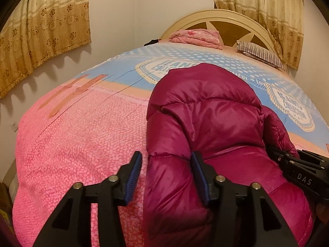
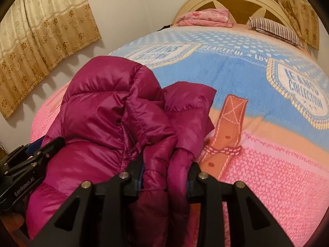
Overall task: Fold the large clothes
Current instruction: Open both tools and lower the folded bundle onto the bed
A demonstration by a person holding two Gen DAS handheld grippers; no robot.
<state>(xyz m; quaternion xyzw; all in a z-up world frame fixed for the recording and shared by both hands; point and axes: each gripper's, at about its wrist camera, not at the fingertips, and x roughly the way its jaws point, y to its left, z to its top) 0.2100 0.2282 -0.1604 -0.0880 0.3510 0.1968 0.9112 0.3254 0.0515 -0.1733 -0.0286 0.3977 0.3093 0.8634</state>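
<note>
Nearest of all, the left gripper [image 1: 166, 171] has its blue pads wide apart, one on each side of a fat puffy roll at the left edge of the magenta down jacket [image 1: 205, 127]; the pads sit beside the roll but do not look squeezed on it, so I think it is getting ready to grab, not holding yet. The right gripper [image 2: 165, 175] is partly closed with a bunched, thin piece of the jacket [image 2: 115, 111] between its fingers; it may be a sleeve, and the fingers look like they are pinching it so it will not flop away.

The jacket lies in a heap on the near, pink part of the bed cover [image 1: 78, 135]; it is thick and slippery, so it likely needs both grippers, one on each side, to lift and fold it evenly. It does not look neatly folded yet; the far part sticks up like a hood or collar.

Farther back, the cover turns blue with white dots; then a folded pink blanket [image 1: 197, 37] and a striped pillow [image 1: 261, 54] rest by the round headboard [image 1: 216, 16], well away from the jacket; gold curtains [image 1: 41, 37] hang on the wall.
</note>
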